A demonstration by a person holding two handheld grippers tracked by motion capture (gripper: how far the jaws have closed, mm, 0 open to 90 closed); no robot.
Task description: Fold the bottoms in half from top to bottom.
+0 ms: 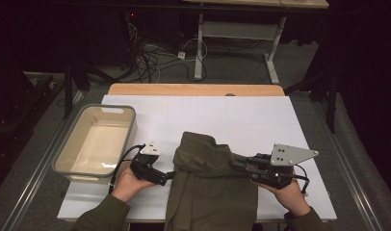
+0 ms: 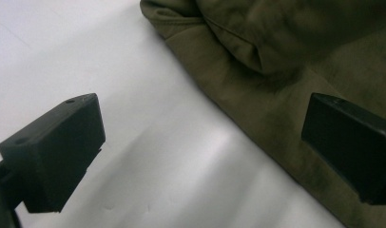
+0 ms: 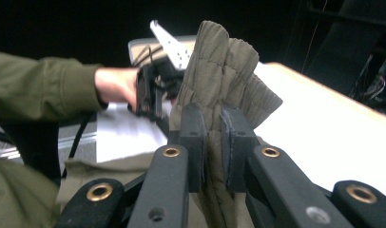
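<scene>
Right gripper (image 3: 212,142) pinches the olive garment's (image 3: 219,71) ribbed hem; left gripper (image 2: 200,152) spread beside it.

Bin (image 1: 95,139) blocks table's left edge; far half of sheet (image 1: 241,118) past garment (image 1: 210,178) is free.

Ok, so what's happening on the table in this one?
A person is folding an olive-green garment on a white table with two hand-held grippers. The right gripper is shut on a ribbed, stitched band of the cloth, lifted and bunched between its jaws. The left gripper is open at the garment's left edge, one jaw over the cloth and one over bare table. A plastic bin sits at the left.
</scene>
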